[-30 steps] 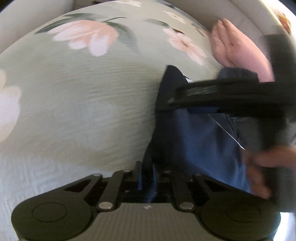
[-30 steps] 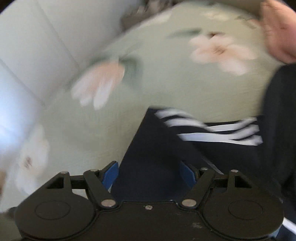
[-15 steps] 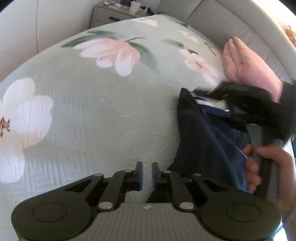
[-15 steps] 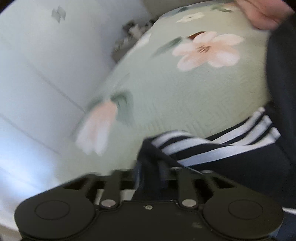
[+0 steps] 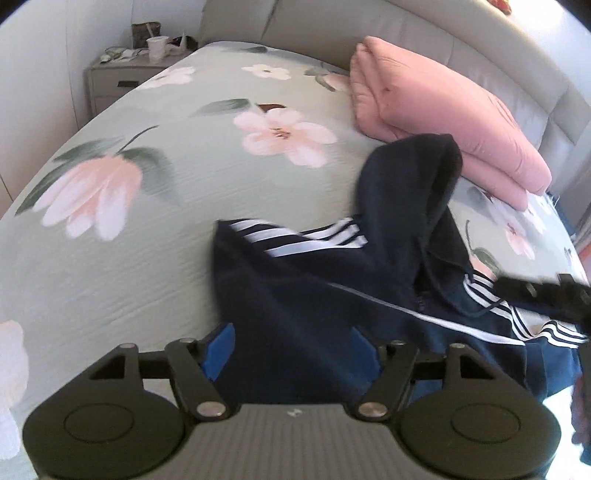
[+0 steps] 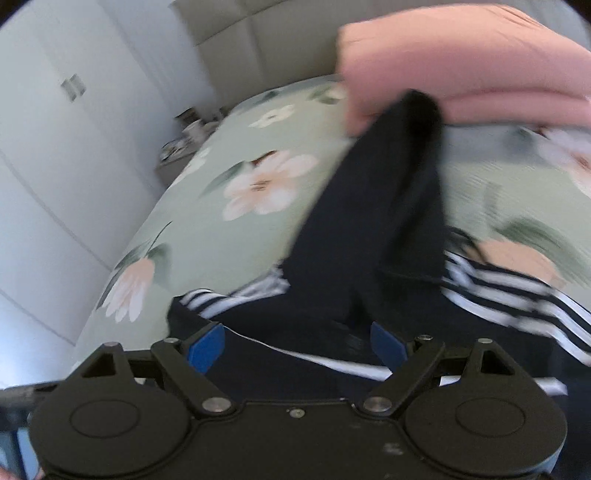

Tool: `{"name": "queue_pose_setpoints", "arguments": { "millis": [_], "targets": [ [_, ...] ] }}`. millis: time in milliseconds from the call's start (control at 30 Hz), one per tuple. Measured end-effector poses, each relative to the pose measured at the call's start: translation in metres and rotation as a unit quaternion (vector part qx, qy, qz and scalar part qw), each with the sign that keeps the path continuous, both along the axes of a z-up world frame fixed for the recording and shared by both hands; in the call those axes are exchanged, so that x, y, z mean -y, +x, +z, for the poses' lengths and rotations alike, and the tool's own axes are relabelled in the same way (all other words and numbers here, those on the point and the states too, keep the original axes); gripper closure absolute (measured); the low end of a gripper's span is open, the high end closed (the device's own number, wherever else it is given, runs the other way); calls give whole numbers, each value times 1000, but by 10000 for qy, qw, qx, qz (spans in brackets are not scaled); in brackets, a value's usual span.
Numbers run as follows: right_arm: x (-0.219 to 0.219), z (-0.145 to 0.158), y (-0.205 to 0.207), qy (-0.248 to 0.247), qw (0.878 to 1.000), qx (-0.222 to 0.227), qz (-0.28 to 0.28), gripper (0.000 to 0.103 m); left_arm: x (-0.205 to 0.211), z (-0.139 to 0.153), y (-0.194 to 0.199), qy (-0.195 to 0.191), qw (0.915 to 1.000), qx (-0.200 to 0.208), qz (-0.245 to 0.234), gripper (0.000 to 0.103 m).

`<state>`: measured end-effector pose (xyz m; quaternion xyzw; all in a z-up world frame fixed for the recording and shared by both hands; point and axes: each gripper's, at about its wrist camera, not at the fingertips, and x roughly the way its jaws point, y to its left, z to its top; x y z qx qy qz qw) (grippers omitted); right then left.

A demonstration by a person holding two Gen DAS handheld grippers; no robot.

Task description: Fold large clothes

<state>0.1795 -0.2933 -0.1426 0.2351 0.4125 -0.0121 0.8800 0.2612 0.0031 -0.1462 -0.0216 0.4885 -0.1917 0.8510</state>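
Now, line by line:
Hoodie (image 5: 303, 295): navy with white stripes, lying folded on the bedspread (image 5: 147, 229); its hood (image 5: 417, 173) points toward the blanket (image 5: 443, 110).
Left gripper (image 5: 291, 343): jaws wide apart, blue pads (image 5: 219, 347) on either side of the hoodie's near edge, nothing clamped.
Right gripper (image 6: 295, 341): also spread wide, pads (image 6: 205, 345) over the dark cloth, holding nothing; this view is motion-blurred.
Right gripper from the left view: a dark blurred shape at the right edge, over the striped sleeve (image 5: 517, 317).
Blanket: pink, folded, against the headboard (image 5: 369, 29), touching or just behind the hood; cannot tell which.
Nightstand (image 5: 118, 77): far left corner, cluttered on top.
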Motion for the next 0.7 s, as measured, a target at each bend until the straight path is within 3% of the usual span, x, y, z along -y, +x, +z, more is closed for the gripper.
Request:
{"name": "queue_pose_setpoints", "arguments": {
  "millis": [67,300,400,467,600,700],
  "targets": [
    [28,1,-25,162,9997,-132,-98,0,21,4,-3,121,9999,-100,52,20],
    [104,-11,-91,242,9975,-543,-390,0,78,-1,-20,618,9975,-332,-98,20],
    [141,-25,-118,750,9924,-774,-597,0,89,-4,-32,667,9969,-408,-90,20],
    [169,-42,-139,1310,9847,-850,-779,0,97,-5,-40,730,9962,-467,-113,20],
    [211,-75,-174,1960,9628,-1233,-1396,1,106,-5,-55,962,9943,-442,-94,20],
    [241,-91,-203,2317,9498,-1102,-1792,1,112,-6,-61,1100,9929,-441,-86,20]
  ]
}}
